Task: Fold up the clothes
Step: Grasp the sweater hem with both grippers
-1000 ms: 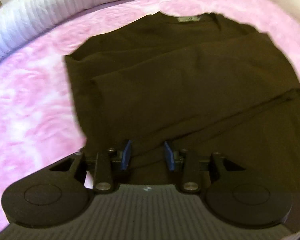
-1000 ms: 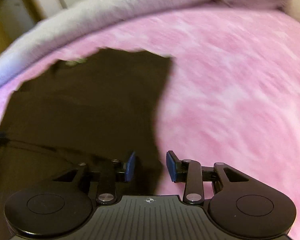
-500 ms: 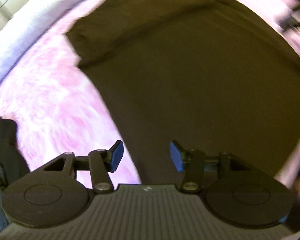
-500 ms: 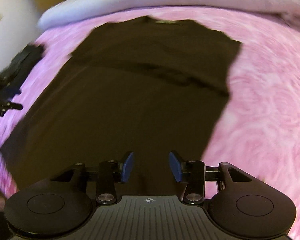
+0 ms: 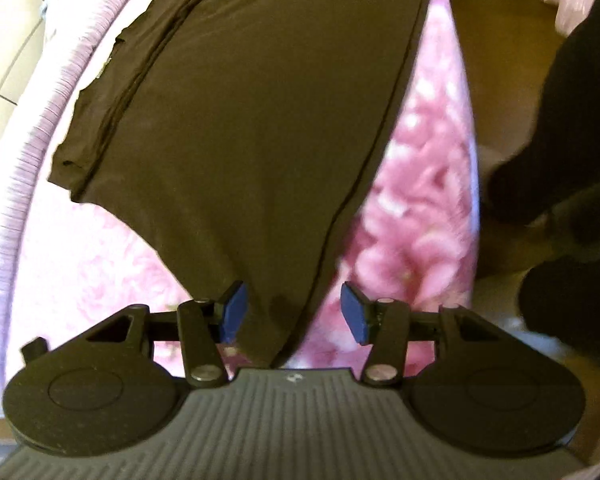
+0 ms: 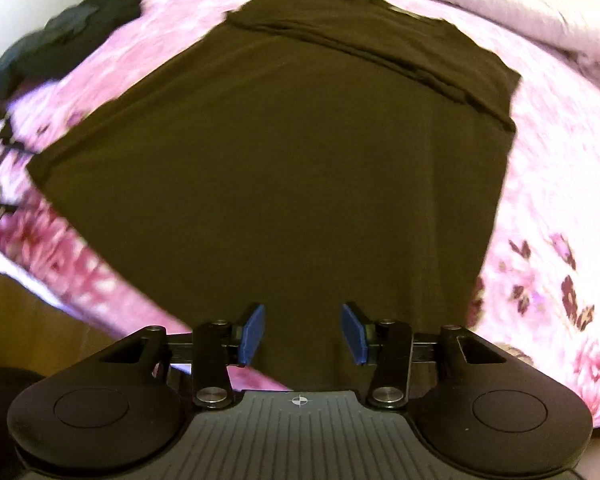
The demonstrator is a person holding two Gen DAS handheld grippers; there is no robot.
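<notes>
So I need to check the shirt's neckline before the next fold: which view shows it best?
The right wrist view: the dark shirt lies nearly whole, and its collar edge with the label is at the top. The left wrist view shows the shirt from one side, its top edge cut off by the frame.

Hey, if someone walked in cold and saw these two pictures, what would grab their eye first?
The big dark brown shirt spread flat across the middle, sleeves folded in near its collar end. Under it lies a pink flowered blanket, with a pale ribbed pillow along the far side. At the bottom, the blue pads of each pair of tongs stand apart over the shirt's near edge.
</notes>
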